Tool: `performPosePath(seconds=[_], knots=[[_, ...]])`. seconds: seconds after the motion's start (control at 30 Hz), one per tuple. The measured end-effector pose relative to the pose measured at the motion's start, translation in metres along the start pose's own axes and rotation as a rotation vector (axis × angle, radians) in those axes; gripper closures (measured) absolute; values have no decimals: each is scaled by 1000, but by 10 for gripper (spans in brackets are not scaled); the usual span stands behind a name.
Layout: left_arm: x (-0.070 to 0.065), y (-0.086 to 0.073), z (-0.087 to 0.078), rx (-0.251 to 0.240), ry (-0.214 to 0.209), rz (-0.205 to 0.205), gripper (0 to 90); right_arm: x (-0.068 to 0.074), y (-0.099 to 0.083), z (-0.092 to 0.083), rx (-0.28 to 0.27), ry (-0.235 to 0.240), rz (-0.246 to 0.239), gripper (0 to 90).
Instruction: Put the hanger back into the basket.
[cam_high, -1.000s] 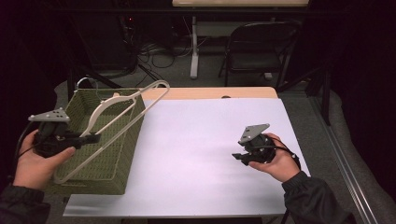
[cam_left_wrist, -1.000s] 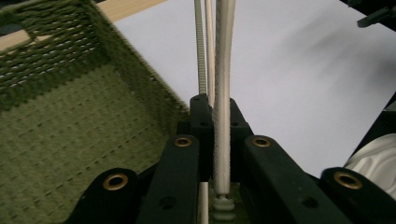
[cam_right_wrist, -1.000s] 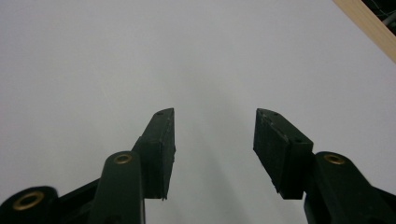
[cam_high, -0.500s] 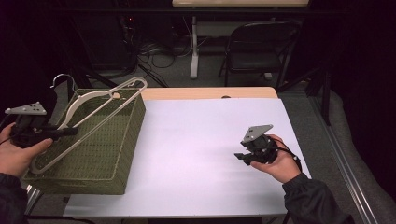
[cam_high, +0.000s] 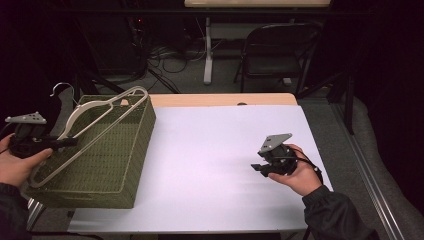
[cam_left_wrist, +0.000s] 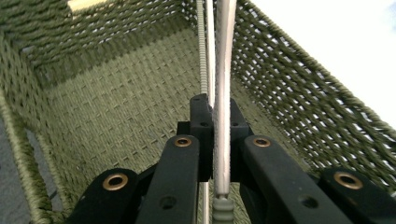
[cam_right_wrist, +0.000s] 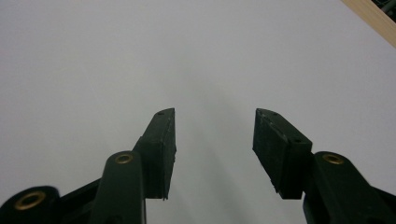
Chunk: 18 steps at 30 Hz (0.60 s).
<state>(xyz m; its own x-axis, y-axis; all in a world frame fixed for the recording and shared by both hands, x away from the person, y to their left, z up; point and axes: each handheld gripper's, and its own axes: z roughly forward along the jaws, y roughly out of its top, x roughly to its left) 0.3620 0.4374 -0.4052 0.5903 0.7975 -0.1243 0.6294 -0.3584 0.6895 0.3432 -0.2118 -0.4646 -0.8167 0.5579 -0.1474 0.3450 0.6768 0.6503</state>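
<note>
Grip first: your left hand-held gripper (cam_high: 67, 142), at the left edge of the high view, is clamped on the thin bar of the hanger (cam_high: 95, 127), and in the left gripper view the jaws pinch only that narrow rod. Because the hold sits near one end of a long, light frame, the hanger could pivot in the pads if any part of it catches. It lies tilted across the green woven basket (cam_high: 125, 165), its metal hook (cam_high: 61, 88) poking past the far rim at the upper left of the frame and its lower end near the front left corner. That hook, or a corner of the frame, may snag the weave and drag the basket along with it. The basket already overhangs the left side of the white tabletop (cam_high: 210, 150), so a sideways tug could tip it off. Your right hand-held gripper (cam_high: 257, 169), at the lower right, has its jaws apart and holds nothing, well away from the basket, so nothing steadies it.
</note>
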Motion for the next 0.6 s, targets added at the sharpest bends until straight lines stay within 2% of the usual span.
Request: performPosePath(seconds=[0.07,0.13,0.2,0.3,0.37,0.43,0.5,0.6], knots=[[2,-2,4,-4,0,-7,872,0,0,0,-1,-1,0,491],[7,-6,9,16,0,-15,872,0,0,-2,27,-3,-3,491],[10,-9,13,32,4,-21,872,-1,-2,-1,14,0,5,492],[12,-13,16,44,4,-28,872,-2,-2,-2,26,-5,7,491],[15,-19,21,45,-4,-38,872,-2,-4,-1,13,5,11,491],[17,-23,26,56,-4,-43,872,-2,-5,2,-15,-6,22,491],[18,-26,31,66,-4,-45,872,-2,-4,0,35,-3,10,492],[19,-31,39,83,-15,-50,872,-2,-4,0,31,-4,10,492]])
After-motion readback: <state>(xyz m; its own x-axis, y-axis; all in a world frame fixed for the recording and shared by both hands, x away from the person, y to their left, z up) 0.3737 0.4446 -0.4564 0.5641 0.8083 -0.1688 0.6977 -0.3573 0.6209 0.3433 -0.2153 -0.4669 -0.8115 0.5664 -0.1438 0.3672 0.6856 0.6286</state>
